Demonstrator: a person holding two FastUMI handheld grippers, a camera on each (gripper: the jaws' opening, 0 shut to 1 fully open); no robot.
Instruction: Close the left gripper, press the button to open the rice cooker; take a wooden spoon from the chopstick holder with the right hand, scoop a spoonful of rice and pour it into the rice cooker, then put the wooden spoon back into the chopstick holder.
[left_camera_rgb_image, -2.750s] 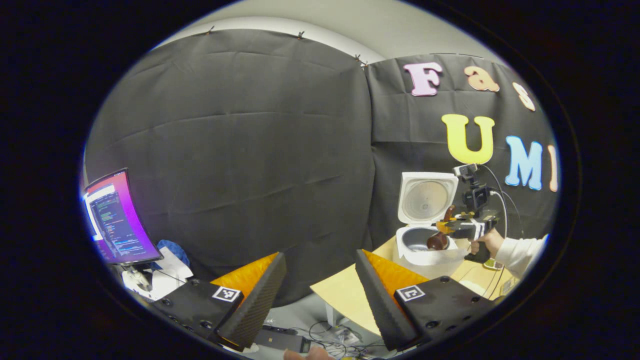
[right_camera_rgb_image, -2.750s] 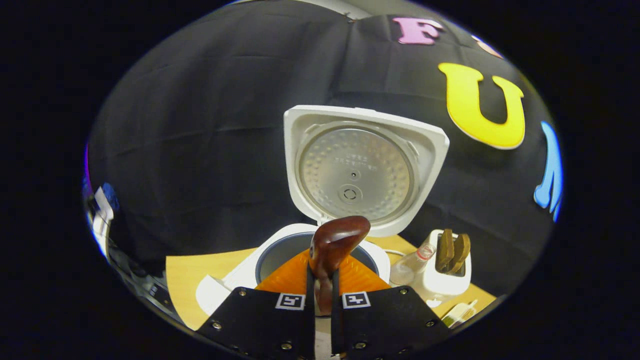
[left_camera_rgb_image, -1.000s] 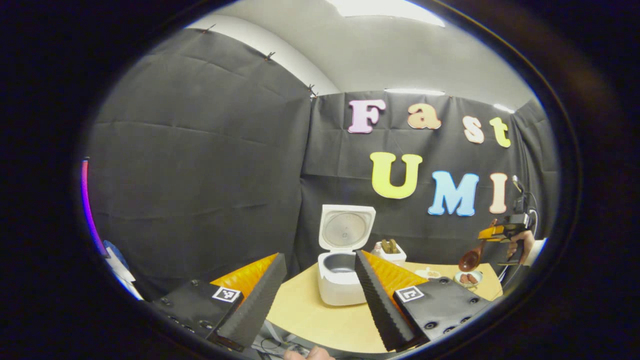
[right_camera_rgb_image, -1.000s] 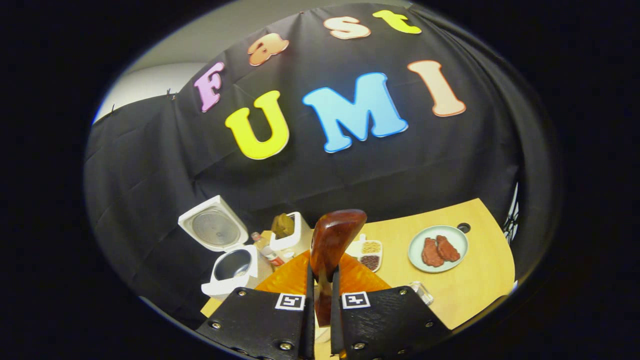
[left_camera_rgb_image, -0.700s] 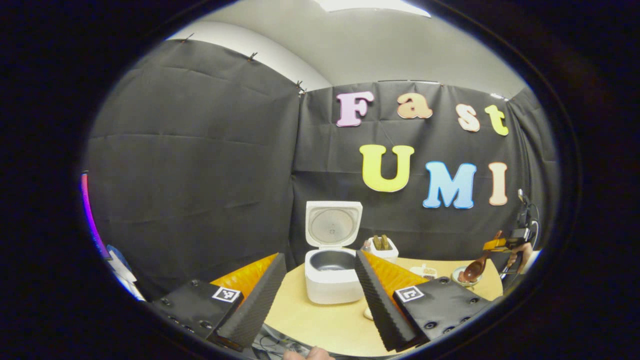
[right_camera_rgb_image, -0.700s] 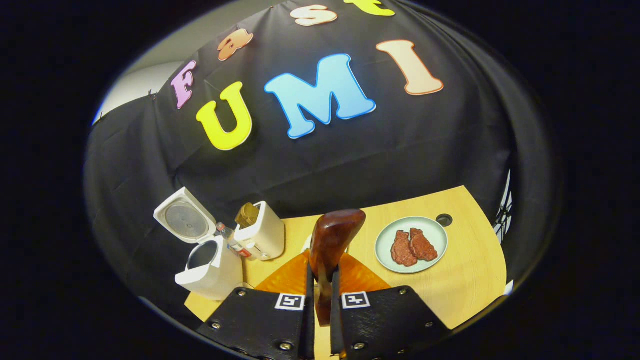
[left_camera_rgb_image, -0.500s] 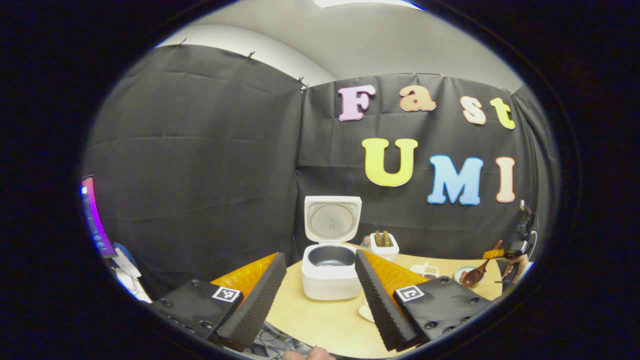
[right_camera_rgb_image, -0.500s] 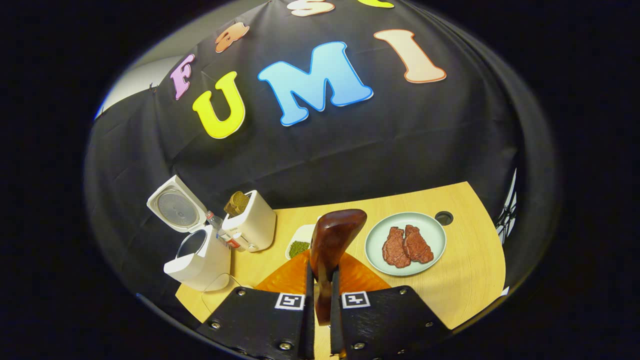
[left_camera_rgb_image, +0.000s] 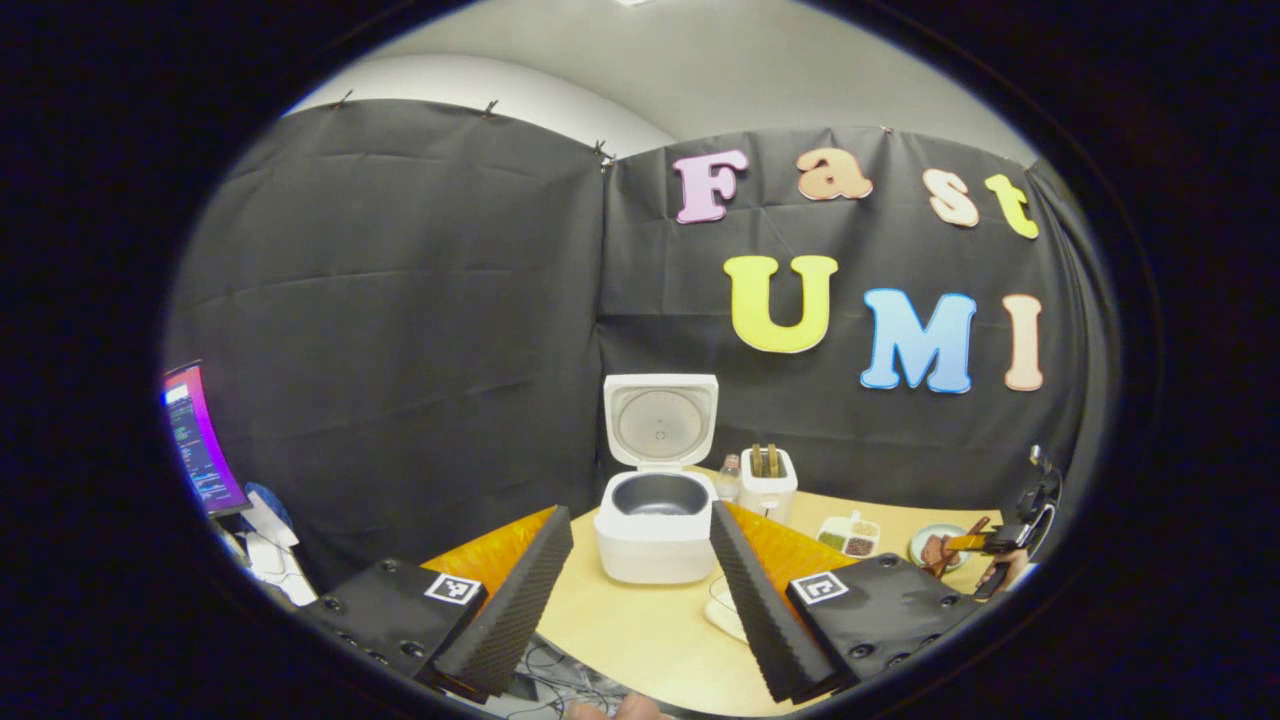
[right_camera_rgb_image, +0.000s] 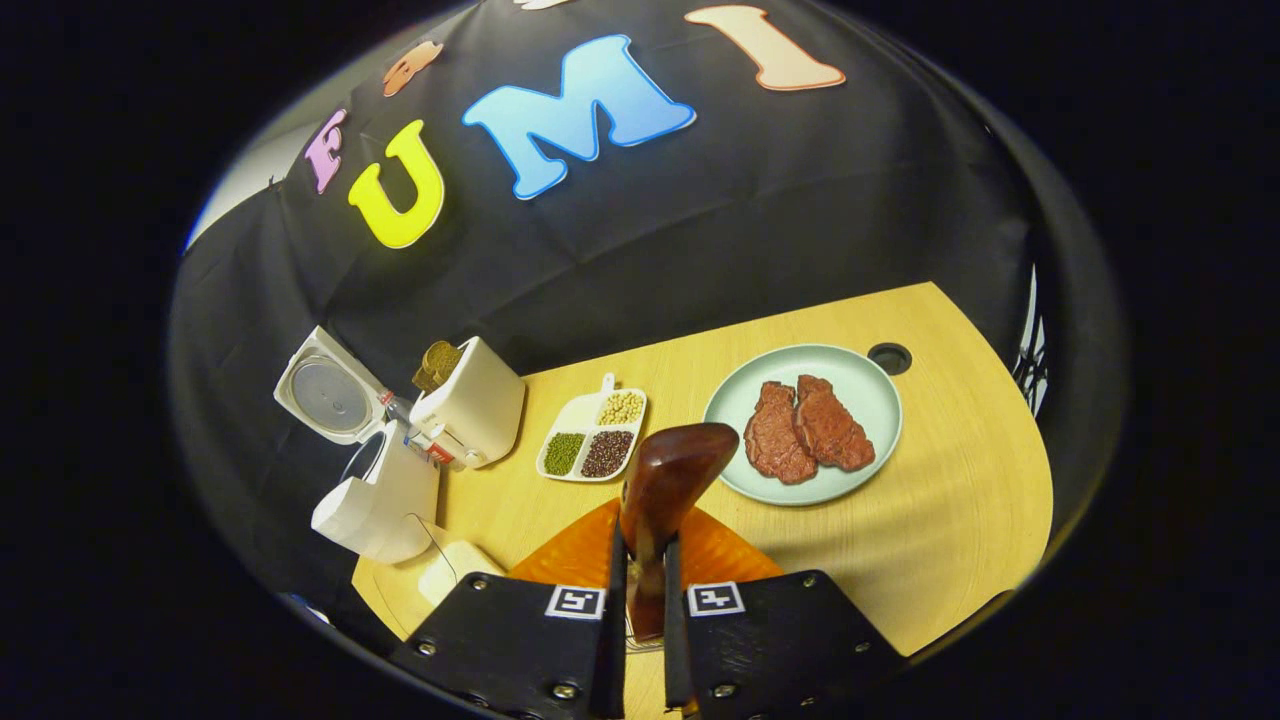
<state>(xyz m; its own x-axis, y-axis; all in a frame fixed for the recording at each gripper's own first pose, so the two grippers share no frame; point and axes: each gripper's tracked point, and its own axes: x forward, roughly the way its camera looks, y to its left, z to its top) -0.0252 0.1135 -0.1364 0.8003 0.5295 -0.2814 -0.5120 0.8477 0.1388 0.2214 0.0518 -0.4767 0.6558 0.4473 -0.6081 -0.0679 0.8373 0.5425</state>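
Your right gripper (right_camera_rgb_image: 640, 590) is clamped on the wooden spoon (right_camera_rgb_image: 662, 495): both fingers press the handle between them, and the dark bowl of the spoon rises just ahead of the tips, above the wooden table (right_camera_rgb_image: 960, 520). From the right gripper view, the spoon's bowl sits in front of the gap between the divided white dish (right_camera_rgb_image: 592, 435) of beans and grains and the pale green plate (right_camera_rgb_image: 868, 388) carrying two pieces of red meat (right_camera_rgb_image: 805, 428). To the left of that dish stands the white chopstick holder (right_camera_rgb_image: 472, 412), with brown wooden utensils (right_camera_rgb_image: 437, 364) poking out of its top, and just beyond it the rice cooker (right_camera_rgb_image: 375, 505) stands with its lid (right_camera_rgb_image: 322, 385) swung up. Your left gripper (left_camera_rgb_image: 640, 590) is spread wide, holding nothing, its fingers apart and hanging back from the table edge. In the left gripper view the rice cooker (left_camera_rgb_image: 655, 525) shows between those fingers, lid (left_camera_rgb_image: 660, 420) upright and the dark inner pot (left_camera_rgb_image: 660, 494) exposed; whether any rice lies in the pot you cannot tell from here. The chopstick holder (left_camera_rgb_image: 767, 482) is just to the right of the cooker, and your right gripper (left_camera_rgb_image: 968, 545) appears far off at the right edge, over the plate.
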